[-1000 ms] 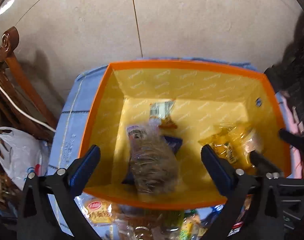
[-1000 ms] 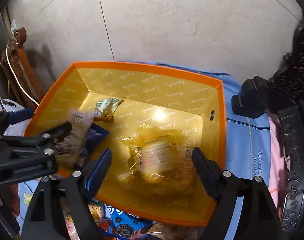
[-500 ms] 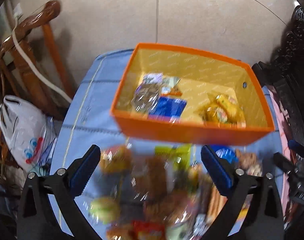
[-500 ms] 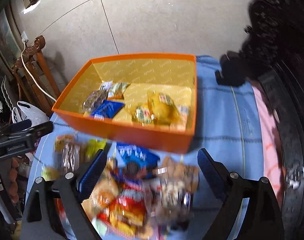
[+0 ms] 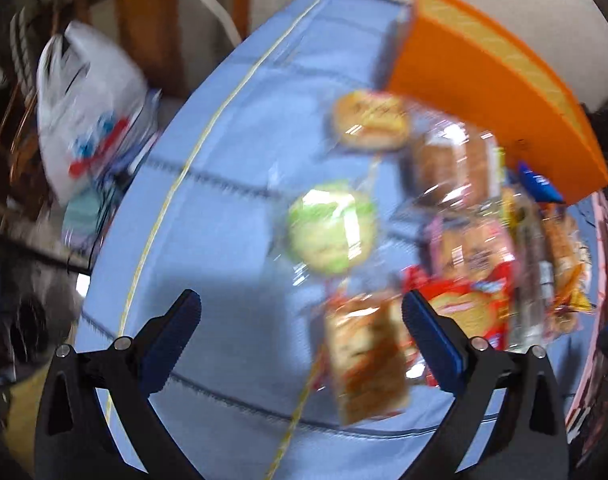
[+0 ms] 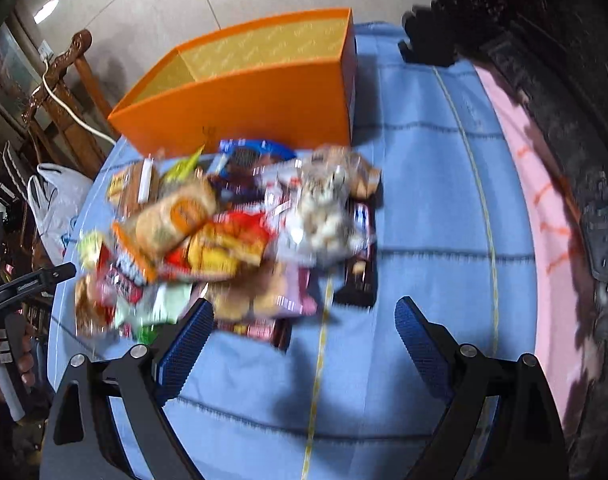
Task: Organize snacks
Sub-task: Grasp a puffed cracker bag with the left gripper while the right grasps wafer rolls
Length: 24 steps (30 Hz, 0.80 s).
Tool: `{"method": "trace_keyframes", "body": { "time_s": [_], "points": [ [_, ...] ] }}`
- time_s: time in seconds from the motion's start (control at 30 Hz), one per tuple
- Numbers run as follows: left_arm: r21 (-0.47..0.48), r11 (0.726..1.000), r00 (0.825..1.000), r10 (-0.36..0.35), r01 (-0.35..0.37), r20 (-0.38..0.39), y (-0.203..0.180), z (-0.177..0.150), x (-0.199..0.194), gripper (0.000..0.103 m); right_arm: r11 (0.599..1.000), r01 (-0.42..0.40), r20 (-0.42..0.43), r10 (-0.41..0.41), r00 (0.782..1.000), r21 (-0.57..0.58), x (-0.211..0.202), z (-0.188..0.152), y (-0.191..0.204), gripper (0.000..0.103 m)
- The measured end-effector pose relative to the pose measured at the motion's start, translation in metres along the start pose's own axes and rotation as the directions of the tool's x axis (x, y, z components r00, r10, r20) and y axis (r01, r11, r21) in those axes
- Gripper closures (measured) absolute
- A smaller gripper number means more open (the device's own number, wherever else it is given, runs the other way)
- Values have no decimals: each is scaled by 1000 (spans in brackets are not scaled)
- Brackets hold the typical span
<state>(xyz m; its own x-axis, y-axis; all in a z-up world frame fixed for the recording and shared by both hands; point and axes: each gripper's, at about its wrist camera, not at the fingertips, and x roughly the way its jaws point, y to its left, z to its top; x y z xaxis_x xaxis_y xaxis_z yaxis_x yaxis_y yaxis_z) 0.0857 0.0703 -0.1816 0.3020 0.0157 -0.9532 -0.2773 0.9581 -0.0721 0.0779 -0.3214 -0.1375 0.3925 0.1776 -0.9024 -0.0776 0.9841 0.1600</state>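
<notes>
An orange box (image 6: 240, 96) with a yellow lining stands at the far side of a blue tablecloth (image 6: 423, 208); it also shows in the left wrist view (image 5: 483, 92). A pile of wrapped snacks (image 6: 224, 232) lies in front of it, blurred in both views. In the left wrist view a green round snack (image 5: 329, 232) and a brown cake slice (image 5: 363, 364) lie nearest. My left gripper (image 5: 300, 340) is open and empty above the cloth. My right gripper (image 6: 304, 344) is open and empty, near the pile's front edge.
A white plastic bag (image 5: 84, 120) hangs beside wooden chairs (image 6: 64, 92) at the left. Dark carved furniture (image 6: 563, 100) and a pink cloth strip (image 6: 543, 220) border the table on the right. Bare blue cloth lies right of the pile.
Both grippers have pulled back from above the orange box and dropped lower toward the snack pile. The left view has swung leftward. Both stay open and empty.
</notes>
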Motion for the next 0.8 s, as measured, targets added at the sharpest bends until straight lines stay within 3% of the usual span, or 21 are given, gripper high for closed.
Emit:
{"method": "trace_keyframes", "body": {
  "time_s": [0.13,0.47,0.5,0.53,0.57,0.63,0.73,0.8],
  "points": [
    [-23,999,999,-41,41,-14,3,-11,4,4,1000,-4,-13,4,1000,-14,-2,-13,12,10],
    [73,995,995,-56,62,-87,-16,-38,23,5,998,-14,-33,12,999,-67,-1,-25,39,10],
    [68,996,994,-49,56,-99,-16,-39,27,12,997,-8,-36,6,999,-72,0,-25,40,10],
    [63,995,991,-63,71,-115,-16,-40,32,28,997,-5,-37,2,999,-76,0,-25,41,10],
    [56,993,987,-101,109,-123,-15,-39,34,33,997,-3,-37,0,999,-78,1,-26,40,10],
    [31,980,973,-190,195,-128,-14,-37,32,57,998,-2,-45,-1,999,-69,4,-26,37,10],
    [43,980,976,-191,197,-108,-12,-34,24,57,1000,-3,-53,1,999,-28,8,-26,27,10],
    [27,971,966,-236,239,-102,-7,-33,19,57,1000,-4,-45,4,999,-8,9,-24,22,10]
  ]
}}
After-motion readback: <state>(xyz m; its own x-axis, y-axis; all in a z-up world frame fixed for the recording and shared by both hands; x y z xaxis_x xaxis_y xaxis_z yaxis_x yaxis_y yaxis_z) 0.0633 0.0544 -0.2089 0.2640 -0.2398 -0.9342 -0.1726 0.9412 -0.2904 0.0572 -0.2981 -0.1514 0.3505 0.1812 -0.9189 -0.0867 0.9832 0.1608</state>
